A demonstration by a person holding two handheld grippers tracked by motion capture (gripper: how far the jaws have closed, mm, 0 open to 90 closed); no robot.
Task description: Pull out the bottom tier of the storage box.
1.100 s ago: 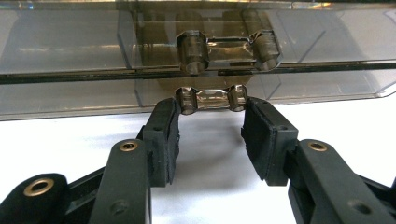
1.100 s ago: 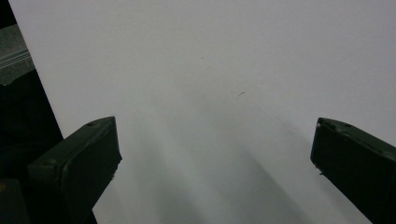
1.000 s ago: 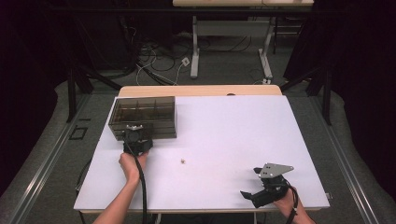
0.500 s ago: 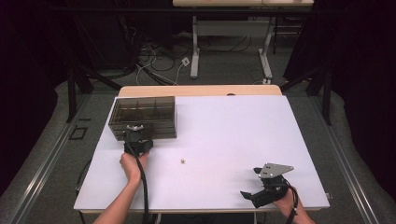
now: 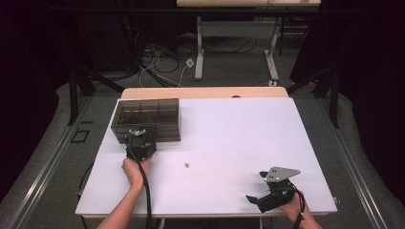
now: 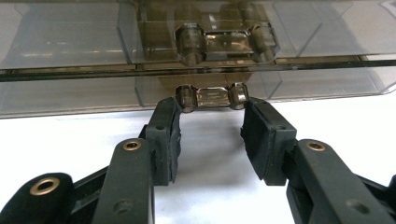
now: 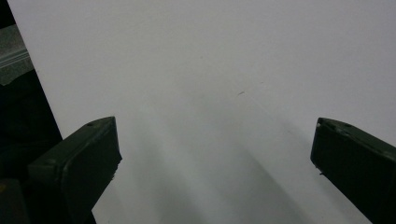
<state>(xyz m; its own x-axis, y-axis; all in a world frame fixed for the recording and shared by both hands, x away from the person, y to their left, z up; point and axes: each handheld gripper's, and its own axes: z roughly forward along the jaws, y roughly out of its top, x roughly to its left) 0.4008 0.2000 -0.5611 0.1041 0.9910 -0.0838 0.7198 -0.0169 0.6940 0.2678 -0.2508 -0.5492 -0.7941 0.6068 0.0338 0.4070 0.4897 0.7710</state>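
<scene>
jaws clamp the box's lower latch (image 6: 212, 97)

A lab: black curtains (image 5: 28, 57), tangled floor cables (image 5: 157, 62), white-topped work table (image 5: 248, 143)

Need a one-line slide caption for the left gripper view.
Left gripper pads close on the lower drawer handle of a smoky plastic drawer box.

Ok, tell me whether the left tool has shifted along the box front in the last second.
No. In the high view the left tool sits at the same spot against the front of the smoky box, level with the same divider as before.
</scene>
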